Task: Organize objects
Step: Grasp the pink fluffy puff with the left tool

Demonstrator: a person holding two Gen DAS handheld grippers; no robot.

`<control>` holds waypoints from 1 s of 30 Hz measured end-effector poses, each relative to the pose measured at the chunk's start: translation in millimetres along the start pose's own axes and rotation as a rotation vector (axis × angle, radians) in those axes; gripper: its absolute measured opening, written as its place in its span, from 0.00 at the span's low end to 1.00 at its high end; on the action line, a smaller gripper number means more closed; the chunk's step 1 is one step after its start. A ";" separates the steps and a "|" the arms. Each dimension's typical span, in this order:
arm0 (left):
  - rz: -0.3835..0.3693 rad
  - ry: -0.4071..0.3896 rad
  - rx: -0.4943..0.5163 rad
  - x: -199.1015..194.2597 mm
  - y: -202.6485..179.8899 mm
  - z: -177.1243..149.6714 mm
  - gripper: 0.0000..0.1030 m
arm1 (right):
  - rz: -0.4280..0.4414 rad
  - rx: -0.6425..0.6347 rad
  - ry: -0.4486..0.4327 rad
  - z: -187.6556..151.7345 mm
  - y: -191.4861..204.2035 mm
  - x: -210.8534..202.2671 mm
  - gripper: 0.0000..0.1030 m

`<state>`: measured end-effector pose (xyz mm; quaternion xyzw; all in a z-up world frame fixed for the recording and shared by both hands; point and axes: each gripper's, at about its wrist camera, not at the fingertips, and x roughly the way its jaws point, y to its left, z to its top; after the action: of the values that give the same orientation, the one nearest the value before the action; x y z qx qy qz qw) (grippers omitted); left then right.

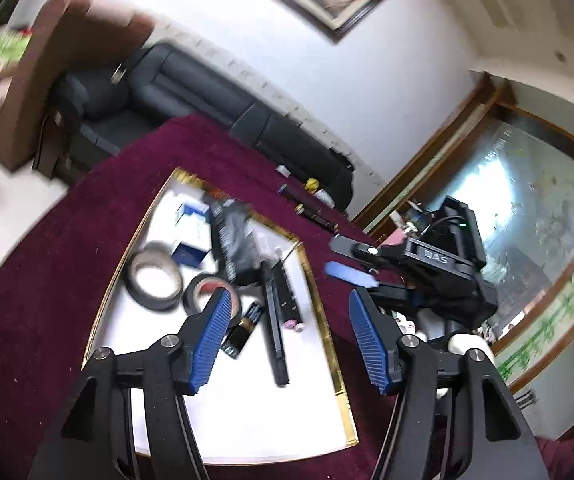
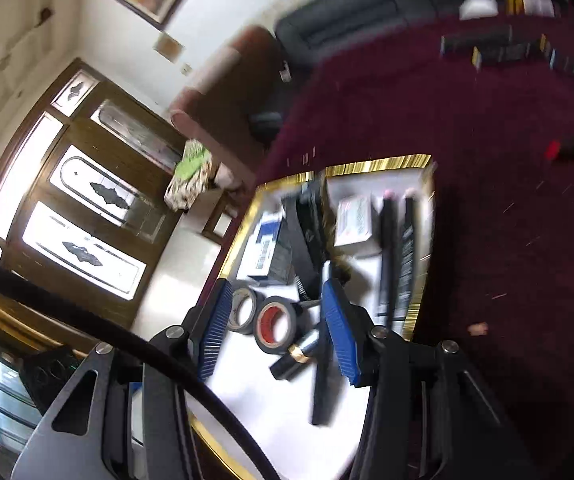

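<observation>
Above the near part of the white tray (image 1: 247,420), the left gripper (image 1: 287,320) hung with its blue pads (image 1: 211,340) parted and nothing between them; the right gripper (image 2: 277,320) likewise stood half open over the same tray, its fingers (image 2: 341,332) clear of everything below, holding nothing.

Just beyond the left gripper's tips lay two rolls of black tape; the larger roll (image 1: 153,280) sat toward the tray's left edge, and the smaller roll (image 1: 207,292), with a red core, lay just beside it. A short black tube with a gold band (image 1: 243,332) rested near the smaller roll, and a long black pen-like stick (image 1: 275,332) ran lengthwise down the middle of the tray, with another dark marker (image 1: 289,300) alongside it. Farther on, a black packet (image 1: 233,240) lay slantwise toward the far edge; blue-and-white boxes (image 1: 191,220) sat by the far left corner; the frames were blurred, so what these items were I could only guess at.

The tray, edged in gold, rested on a maroon cloth (image 1: 27,300); near the cloth's far edge a row of dark sticks (image 1: 307,204) lay apart from the tray; behind it stood a dark sofa (image 1: 191,88).
</observation>
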<state>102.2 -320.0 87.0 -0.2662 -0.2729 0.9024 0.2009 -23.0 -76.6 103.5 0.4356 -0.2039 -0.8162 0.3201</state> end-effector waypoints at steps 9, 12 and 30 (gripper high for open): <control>0.243 -0.436 0.452 -35.9 -134.3 -8.5 0.99 | -0.537 -0.449 -0.464 -34.6 56.5 -173.0 0.72; 0.193 -0.481 0.431 -24.1 -161.8 -5.2 0.99 | -0.646 -0.525 -0.772 -68.7 61.2 -239.6 1.00; 0.005 0.300 0.404 215.3 -232.3 -67.7 0.97 | -0.422 0.245 -0.465 -80.8 -239.3 -258.6 0.72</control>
<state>25.2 -5.6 98.4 -0.3523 -0.0534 0.8895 0.2860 69.9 270.4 63.8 0.3056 -0.2736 -0.9114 0.0342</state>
